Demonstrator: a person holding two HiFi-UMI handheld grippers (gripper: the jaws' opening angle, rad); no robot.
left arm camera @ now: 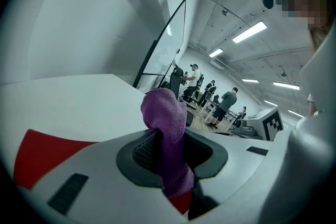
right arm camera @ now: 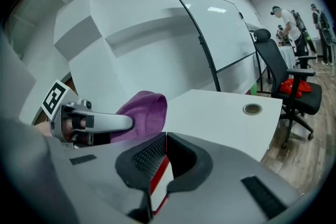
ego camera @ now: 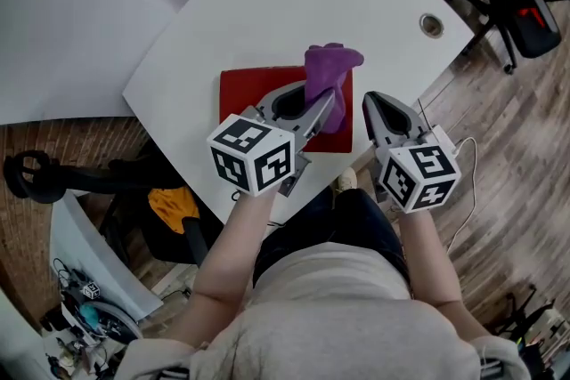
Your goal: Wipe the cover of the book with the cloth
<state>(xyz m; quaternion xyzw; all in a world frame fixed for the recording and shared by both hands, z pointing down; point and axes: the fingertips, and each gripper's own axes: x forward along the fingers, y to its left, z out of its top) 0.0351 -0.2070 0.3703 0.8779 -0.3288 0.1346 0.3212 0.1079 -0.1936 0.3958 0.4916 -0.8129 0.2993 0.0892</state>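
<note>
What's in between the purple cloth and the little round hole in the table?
Nothing, only bare white table. The head view shows the stretch from the purple cloth to the round hole with nothing on it.

The book (ego camera: pixel 245 98) lies mid-frame on the table (ego camera: pixel 294 4), near its lower edge. The cloth (ego camera: pixel 331 67) sits over the book's right part, in the left gripper (ego camera: pixel 324 113); the right gripper (ego camera: pixel 374 102) is just right of it.
</note>
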